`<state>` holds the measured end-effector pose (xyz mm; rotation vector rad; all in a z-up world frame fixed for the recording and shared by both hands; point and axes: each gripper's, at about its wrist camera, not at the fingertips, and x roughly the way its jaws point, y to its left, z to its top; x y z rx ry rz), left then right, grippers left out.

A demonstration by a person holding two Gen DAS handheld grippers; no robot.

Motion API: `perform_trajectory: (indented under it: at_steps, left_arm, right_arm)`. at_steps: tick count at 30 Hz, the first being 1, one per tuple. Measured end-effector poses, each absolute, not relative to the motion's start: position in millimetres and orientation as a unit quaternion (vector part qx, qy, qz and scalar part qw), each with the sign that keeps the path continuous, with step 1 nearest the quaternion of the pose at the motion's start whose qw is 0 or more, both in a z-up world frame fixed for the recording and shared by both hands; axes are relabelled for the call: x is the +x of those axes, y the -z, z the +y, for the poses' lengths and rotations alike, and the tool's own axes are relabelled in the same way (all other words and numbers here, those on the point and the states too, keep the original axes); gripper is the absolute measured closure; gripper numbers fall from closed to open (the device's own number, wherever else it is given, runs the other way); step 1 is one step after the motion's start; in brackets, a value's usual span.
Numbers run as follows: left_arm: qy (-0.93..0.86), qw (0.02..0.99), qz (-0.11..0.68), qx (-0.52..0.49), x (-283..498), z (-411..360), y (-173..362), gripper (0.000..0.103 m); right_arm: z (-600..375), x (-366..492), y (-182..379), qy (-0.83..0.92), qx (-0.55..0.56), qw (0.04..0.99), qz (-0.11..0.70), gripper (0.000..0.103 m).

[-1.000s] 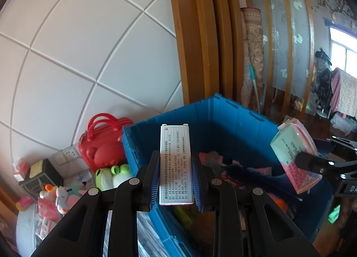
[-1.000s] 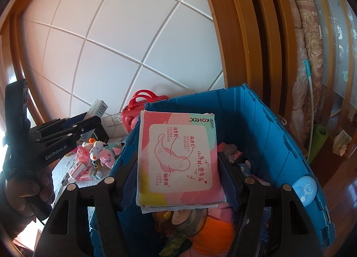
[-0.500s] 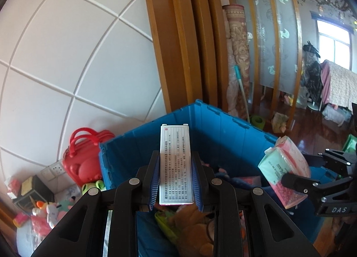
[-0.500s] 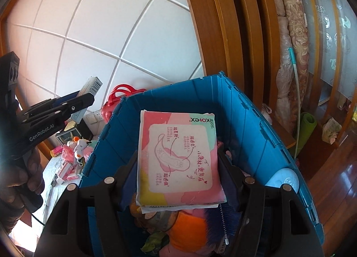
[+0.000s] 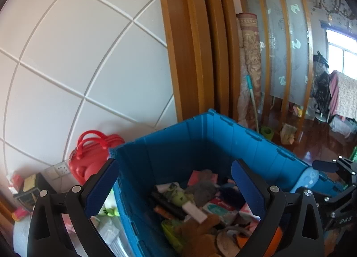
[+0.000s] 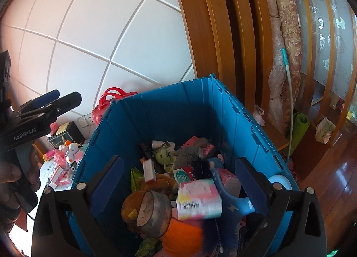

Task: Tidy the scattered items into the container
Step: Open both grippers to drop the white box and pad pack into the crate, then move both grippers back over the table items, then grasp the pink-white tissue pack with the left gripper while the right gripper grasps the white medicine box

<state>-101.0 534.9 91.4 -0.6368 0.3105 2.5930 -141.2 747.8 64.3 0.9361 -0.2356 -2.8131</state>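
The blue crate [image 5: 200, 136] [image 6: 178, 100] stands against the white tiled wall, full of toys and packets. My left gripper [image 5: 174, 174] is open and empty above the crate's left side. My right gripper [image 6: 178, 174] is open and empty above the crate's near end. The pink and white pad packet [image 6: 198, 199], blurred, is just below the right gripper over the pile. The white box [image 5: 194, 211] lies on the pile below the left gripper; it also shows in the right wrist view [image 6: 149, 170]. The right gripper's tip shows at the right of the left wrist view [image 5: 323, 166].
A red bag [image 5: 93, 156] stands left of the crate by the wall. Small boxes and plush toys [image 6: 64, 156] lie on the surface at the left. A wooden door frame [image 6: 223, 33], a rolled carpet [image 6: 287, 44] and a green mat [image 6: 299, 129] stand at the right.
Both grippers have opened. The white box has left the left gripper and lies in the crate. The pad packet has left the right gripper and is over the pile.
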Motion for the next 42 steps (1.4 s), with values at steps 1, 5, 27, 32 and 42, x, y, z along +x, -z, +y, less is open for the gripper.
perform_trajectory:
  at_steps: [1, 5, 27, 32, 42]
  left_arm:
    - [-0.94, 0.222, 0.109, -0.237, -101, 529, -88, 0.001]
    - [-0.941, 0.202, 0.101, -0.25, -96, 499, -76, 0.001]
    - [-0.949, 0.011, 0.029, -0.313, -64, 168, -1, 0.001]
    - [-0.942, -0.012, 0.019, -0.336, -70, 91, 32, 0.001]
    - [-0.928, -0.004, 0.034, -0.37, -134, -36, 130, 0.001]
  right_arm:
    - [746, -141, -64, 0.942, 0.315, 0.087, -0.081, 0.001]
    - [733, -140, -64, 0.94, 0.316, 0.101, -0.078, 0.001]
    - [483, -126, -68, 0.919, 0.317, 0.233, -0.009, 0.001]
    - [412, -135, -49, 0.911, 0.338, 0.234, 0.017, 0.001]
    - [299, -151, 15, 0.892, 0.397, 0.21, 0.054, 0.001]
